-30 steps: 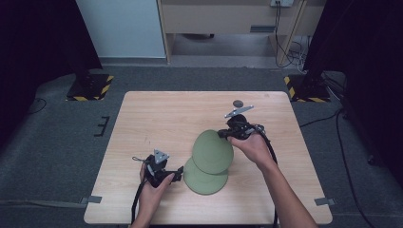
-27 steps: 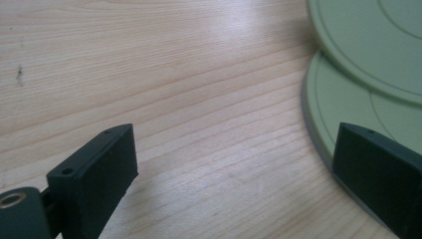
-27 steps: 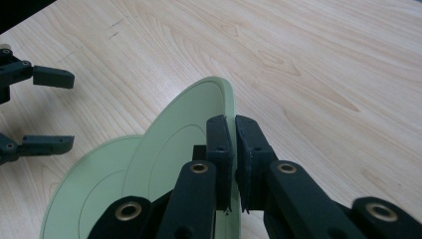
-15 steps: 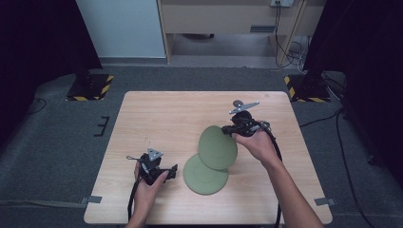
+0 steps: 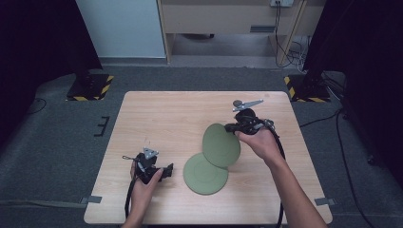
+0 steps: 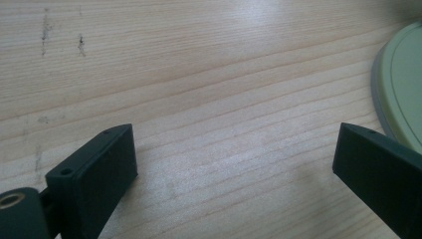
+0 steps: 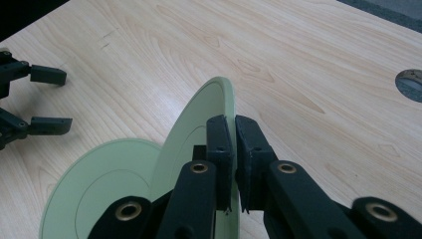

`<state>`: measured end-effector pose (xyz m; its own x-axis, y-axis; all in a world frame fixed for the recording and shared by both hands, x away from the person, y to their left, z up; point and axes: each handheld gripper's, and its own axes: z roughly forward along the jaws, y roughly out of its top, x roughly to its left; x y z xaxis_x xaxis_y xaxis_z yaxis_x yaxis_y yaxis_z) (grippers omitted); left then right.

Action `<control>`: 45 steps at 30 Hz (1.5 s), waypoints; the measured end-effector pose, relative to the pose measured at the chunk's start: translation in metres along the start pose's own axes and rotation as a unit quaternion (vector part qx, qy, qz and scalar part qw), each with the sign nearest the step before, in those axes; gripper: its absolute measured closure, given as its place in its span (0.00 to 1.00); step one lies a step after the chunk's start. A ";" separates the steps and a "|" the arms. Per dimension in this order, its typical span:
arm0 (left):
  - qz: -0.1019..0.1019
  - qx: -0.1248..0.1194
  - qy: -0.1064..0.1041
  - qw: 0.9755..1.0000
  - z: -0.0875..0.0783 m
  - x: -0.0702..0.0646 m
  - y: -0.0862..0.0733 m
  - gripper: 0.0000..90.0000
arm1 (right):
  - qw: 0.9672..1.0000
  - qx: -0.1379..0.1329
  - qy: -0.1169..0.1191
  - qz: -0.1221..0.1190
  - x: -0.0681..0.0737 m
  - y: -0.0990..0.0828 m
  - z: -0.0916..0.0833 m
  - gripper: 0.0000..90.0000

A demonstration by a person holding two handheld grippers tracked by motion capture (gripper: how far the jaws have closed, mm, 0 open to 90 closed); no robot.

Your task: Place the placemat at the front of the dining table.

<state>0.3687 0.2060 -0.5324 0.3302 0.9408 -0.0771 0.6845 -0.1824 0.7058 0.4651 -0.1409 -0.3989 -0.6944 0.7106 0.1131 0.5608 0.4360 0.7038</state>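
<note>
Right gripper (image 7: 234,124) clamps the rim of a tilted, round green plate (image 5: 221,145).
Left gripper (image 6: 234,154) gapes wide over grained wooden table (image 6: 199,74); its own view catches the flat green plate's (image 6: 403,89) smooth rim.

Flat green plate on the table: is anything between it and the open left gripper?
Nothing visible. The left gripper sits open with bare table up to the flat green plate. The right gripper holds the tilted plate by its rim, on the far side.
</note>
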 end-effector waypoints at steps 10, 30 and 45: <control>-0.003 -0.006 0.020 1.000 0.002 0.007 -0.001 0.03 | 1.000 -0.001 -0.001 0.001 -0.001 0.003 0.000 0.95; 0.017 0.006 0.037 0.999 0.011 0.005 0.005 0.00 | 1.000 -0.001 0.002 0.008 -0.008 0.032 0.002 0.96; 0.017 0.006 0.037 0.999 0.011 0.005 0.005 0.00 | 1.000 -0.007 -0.011 0.018 -0.011 0.040 0.005 0.96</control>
<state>0.3803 0.2065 -0.5370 0.3054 0.9522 -0.0011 0.6814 -0.2178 0.6987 0.4978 -0.1287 -0.3756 -0.6634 0.7379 0.1240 0.5790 0.4012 0.7098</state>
